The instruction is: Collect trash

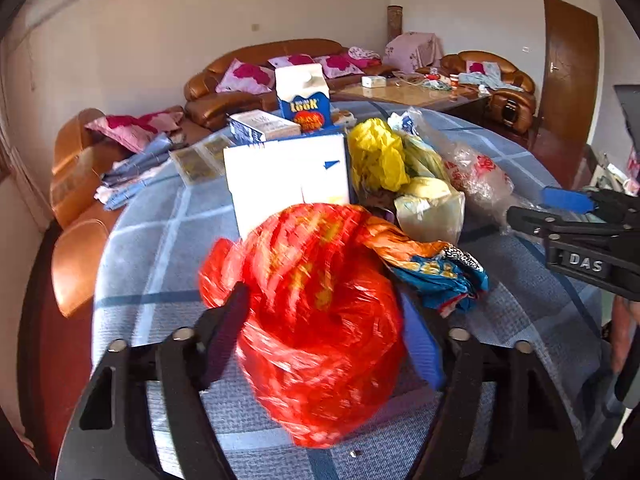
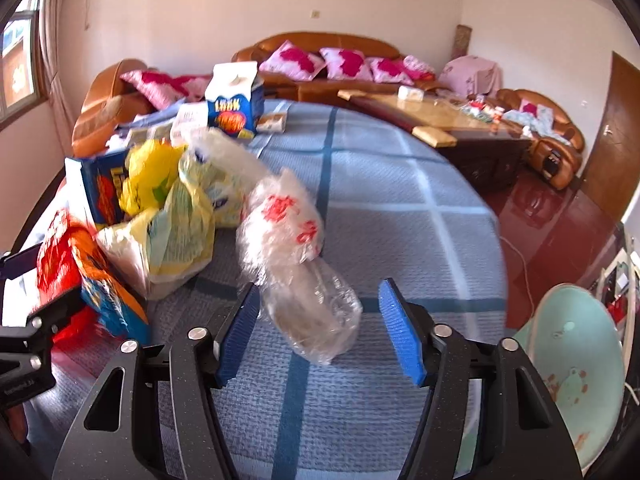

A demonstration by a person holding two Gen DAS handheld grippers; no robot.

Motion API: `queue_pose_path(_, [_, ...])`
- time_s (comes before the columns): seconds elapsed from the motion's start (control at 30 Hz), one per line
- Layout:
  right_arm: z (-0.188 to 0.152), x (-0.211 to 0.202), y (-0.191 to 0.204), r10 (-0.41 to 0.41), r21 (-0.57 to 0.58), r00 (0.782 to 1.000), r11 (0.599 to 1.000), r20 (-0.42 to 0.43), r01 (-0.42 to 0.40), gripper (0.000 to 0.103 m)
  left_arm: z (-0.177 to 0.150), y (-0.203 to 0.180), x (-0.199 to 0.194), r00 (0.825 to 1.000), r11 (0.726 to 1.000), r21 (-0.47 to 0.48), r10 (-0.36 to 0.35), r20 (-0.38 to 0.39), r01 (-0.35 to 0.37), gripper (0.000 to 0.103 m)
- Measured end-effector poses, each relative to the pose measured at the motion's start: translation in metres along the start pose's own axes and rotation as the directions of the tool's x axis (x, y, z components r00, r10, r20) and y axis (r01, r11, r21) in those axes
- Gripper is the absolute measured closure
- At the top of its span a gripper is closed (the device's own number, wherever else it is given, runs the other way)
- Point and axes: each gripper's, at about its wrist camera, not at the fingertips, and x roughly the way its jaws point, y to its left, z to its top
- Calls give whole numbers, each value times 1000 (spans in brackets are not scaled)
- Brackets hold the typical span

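The left gripper (image 1: 324,332) has a crumpled red plastic bag (image 1: 316,320) between its fingers; the bag bulges over both blue pads, which appear to press on its sides, though blur softens the contact. The bag sits on the table (image 1: 152,240), which is covered with a blue checked cloth. Touching the bag on its far right side is an orange and blue snack wrapper (image 1: 436,268). Behind them stands a white carton (image 1: 288,176), and further back a blue and white milk carton (image 1: 304,96) with a smaller box (image 1: 260,126) lying beside it. To the right of the white carton lie a yellow bag (image 1: 378,152) and a pale yellow-green bag (image 1: 430,204). The right gripper (image 2: 320,332) stands spread, its blue pads well apart on either side of a clear plastic bag with red print (image 2: 296,256); the bag's clear lower end lies between the fingers, close to the left pad, and whether that pad touches it I cannot tell. A mint-green plastic chair (image 2: 576,364) stands just beyond the table's edge, and brown leather sofas (image 2: 320,52) line the far wall.
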Motion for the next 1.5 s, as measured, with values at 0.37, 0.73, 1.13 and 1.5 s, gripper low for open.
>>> queue_pose_path(0.37, [-3,-22,8,35,-32,999,999,30,-34,94,-1,8,-20,997,997,-23,-71,37,72,91])
queue_pose_path(0.73, [-8,-66,-25,-28,26,994,999,109,25,94,27,3,-66,982,999,14,-44,184,42,91])
queue_pose_path(1.13, [-18,-81,-63,-117,94,986,990,117,106,94,54,-46,-55,968,988,94,-137,212,119,91])
queue_pose_path(1.5, [-32,-88,-98,-204,157,974,970,100,187,94,65,-105,-49,945,959,196,-244,216,203,91])
